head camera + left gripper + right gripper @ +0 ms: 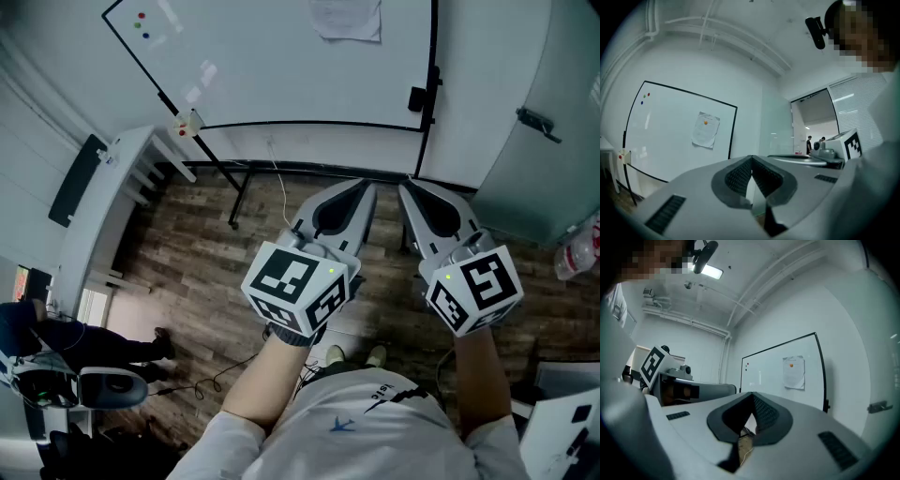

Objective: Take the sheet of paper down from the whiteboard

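The sheet of paper (347, 19) hangs on the whiteboard (262, 75) near its upper right, held by an orange magnet. It also shows in the left gripper view as paper (705, 130) and in the right gripper view as paper (793, 372). Both grippers are held level, side by side, some way back from the board. My left gripper (364, 186) is shut and empty, its pads meeting at the tips (751, 158). My right gripper (404, 186) is likewise shut with nothing in it (752, 394).
A white desk (141, 155) stands left of the board, whose stand legs (234, 202) reach onto the wood floor. A grey door (544, 141) is at the right, a plastic bottle (577, 251) beside it. An office chair (103, 386) is at lower left.
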Demonstrator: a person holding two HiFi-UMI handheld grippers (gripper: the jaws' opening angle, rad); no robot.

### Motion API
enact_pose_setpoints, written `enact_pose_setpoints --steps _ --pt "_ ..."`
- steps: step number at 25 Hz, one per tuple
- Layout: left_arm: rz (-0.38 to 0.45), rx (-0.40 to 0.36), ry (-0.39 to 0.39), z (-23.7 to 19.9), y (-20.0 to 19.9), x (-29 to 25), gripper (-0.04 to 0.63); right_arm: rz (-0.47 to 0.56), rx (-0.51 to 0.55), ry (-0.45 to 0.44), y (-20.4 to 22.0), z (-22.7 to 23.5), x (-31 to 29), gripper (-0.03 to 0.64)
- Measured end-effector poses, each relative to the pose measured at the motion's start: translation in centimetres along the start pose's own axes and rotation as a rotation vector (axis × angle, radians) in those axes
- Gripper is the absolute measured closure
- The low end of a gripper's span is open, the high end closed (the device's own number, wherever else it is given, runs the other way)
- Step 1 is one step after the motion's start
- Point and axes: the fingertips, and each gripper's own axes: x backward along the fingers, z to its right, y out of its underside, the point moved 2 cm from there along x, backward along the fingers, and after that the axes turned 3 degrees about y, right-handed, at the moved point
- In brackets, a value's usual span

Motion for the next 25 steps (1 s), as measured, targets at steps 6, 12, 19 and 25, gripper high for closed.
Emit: enact_pose_setpoints --steps 6,12,19,25 --pt "0.030 -0.031 -0.001 0.8 -0.1 -1.6 0.581 0.031 -0.010 -0.009 -0.3 2.0 0.3 0.606" --pt "0.003 -0.015 -0.013 -0.7 2.7 -2.5 0.581 0.036 -0.039 -0.011 1.5 2.8 -0.7 0.606" --pt "0.021 -0.027 0.008 -2.4 0.7 -3.8 0.581 0.058 -0.054 0.023 -0.4 4.0 -2.1 0.606" --pt "0.031 -0.004 0.025 -6.4 1.0 -7.2 0.581 0.057 -0.057 0.042 0.2 6.5 -6.0 0.606"
